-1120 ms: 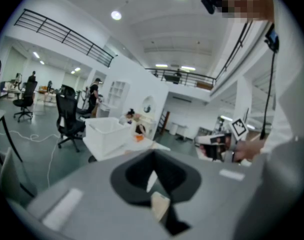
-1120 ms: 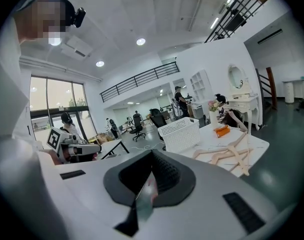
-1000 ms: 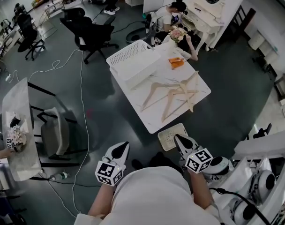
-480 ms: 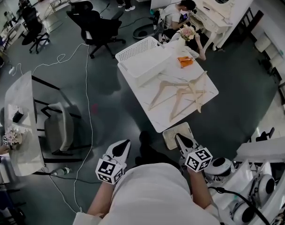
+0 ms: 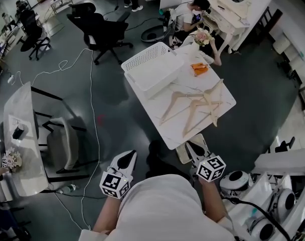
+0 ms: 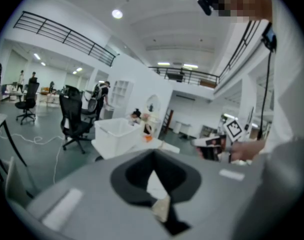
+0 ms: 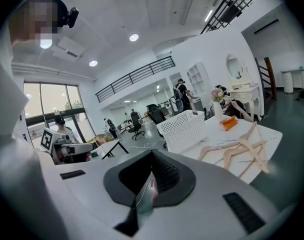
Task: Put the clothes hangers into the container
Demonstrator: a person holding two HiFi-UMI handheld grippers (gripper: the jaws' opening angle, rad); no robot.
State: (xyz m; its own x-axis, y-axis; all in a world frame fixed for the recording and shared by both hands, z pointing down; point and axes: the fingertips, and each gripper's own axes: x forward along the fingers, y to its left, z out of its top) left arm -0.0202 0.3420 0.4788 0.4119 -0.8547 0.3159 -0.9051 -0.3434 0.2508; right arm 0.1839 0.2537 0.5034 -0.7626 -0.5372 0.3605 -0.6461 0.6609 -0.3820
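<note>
1. In the head view, the table (image 5: 162, 129) sits closer to us than a second ago. Its near corner now lies just beside the right gripper (image 5: 192, 147), while the left gripper (image 5: 127, 157) hangs over bare floor (image 5: 112, 119). The clothes hangers (image 5: 197, 104) lie untouched mid-table, beside the container (image 5: 150, 67), so we judge the approach nearly done and no pick begun.
2. In the left gripper view, our jaws are clenched on nothing, and the container stands ahead, well apart.
3. In the right gripper view, our jaws are pressed together and empty. The clothes hangers lie ahead to the right, with open room above the table edge.

Hangers (image 5: 197, 104) on table (image 5: 167, 133), right of container (image 5: 152, 67)
</note>
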